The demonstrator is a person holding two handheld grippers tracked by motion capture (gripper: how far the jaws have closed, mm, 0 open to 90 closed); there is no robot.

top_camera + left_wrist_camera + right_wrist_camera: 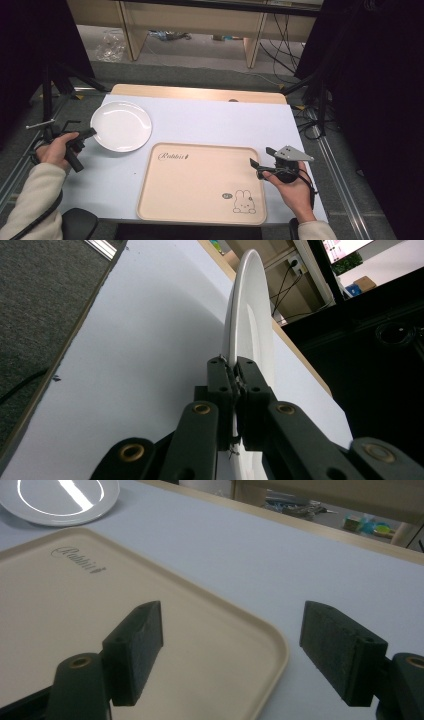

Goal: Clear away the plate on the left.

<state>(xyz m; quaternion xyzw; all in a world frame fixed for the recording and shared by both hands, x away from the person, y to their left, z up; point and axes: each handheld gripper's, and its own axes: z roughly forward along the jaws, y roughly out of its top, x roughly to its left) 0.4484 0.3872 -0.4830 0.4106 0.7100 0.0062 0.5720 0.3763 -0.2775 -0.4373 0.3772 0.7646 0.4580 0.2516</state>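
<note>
The white plate lies at the left middle of the high view, on the pale blue table, just up and left of the beige tray with its rabbit drawing; the left tongs reach in from the lower left and meet the plate's near rim. In the left gripper view the left tongs are closed on that rim, the pads pinching the thin edge of the plate, which runs up the centre of the frame. The right tongs hover over the tray's right edge at the lower right of the high view; in the right gripper view they stand wide apart with nothing between them, the tray below and the plate at the upper left.

The step in hand looks like the grasp itself, with the plate not yet lifted; the next move probably calls for raising the rim cleanly and carrying the plate right and down onto the tray; a pinch on so thin an edge could slip if the plate tilts.
</note>
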